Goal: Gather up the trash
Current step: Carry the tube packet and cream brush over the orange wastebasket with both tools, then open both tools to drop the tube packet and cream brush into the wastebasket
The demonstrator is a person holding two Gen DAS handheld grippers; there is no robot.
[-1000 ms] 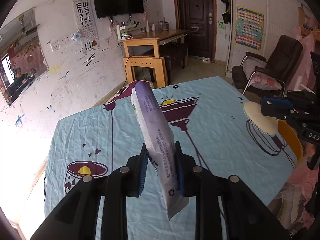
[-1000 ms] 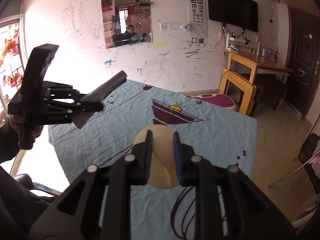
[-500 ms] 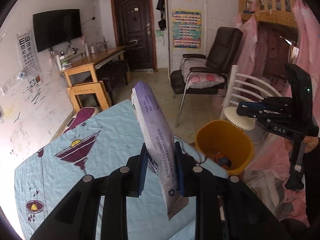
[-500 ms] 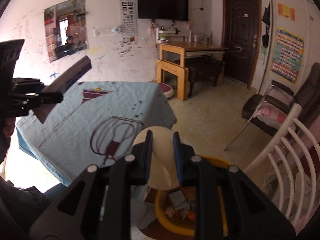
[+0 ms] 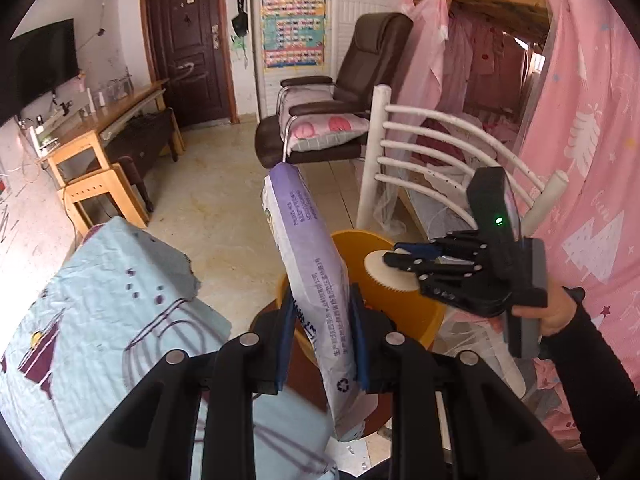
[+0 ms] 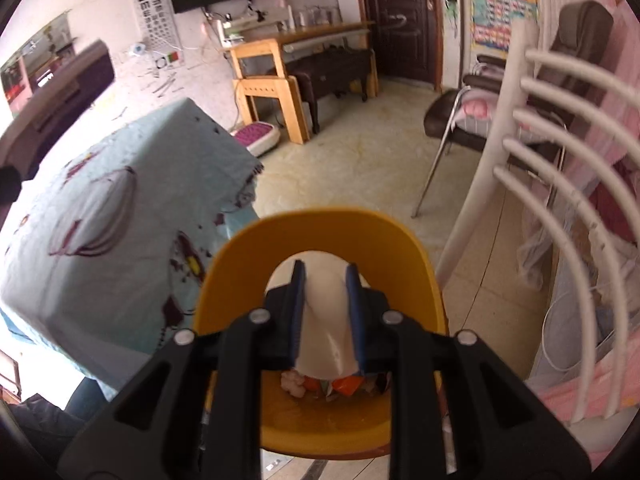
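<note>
My left gripper is shut on a purple and white snack bag, held upright in front of the yellow trash bin. My right gripper is shut on a cream ridged paper cup and holds it over the open mouth of the yellow bin. Some trash lies at the bin's bottom. In the left wrist view the right gripper holds the cup above the bin's rim.
The table with the light blue cloth stands left of the bin, also in the right wrist view. A white rail bed frame, pink curtains and a brown armchair stand behind the bin.
Both grippers swung away from the table toward the yellow bin. The right gripper with the cup came down over the bin's mouth; the left one with the bag came close to the bin.
</note>
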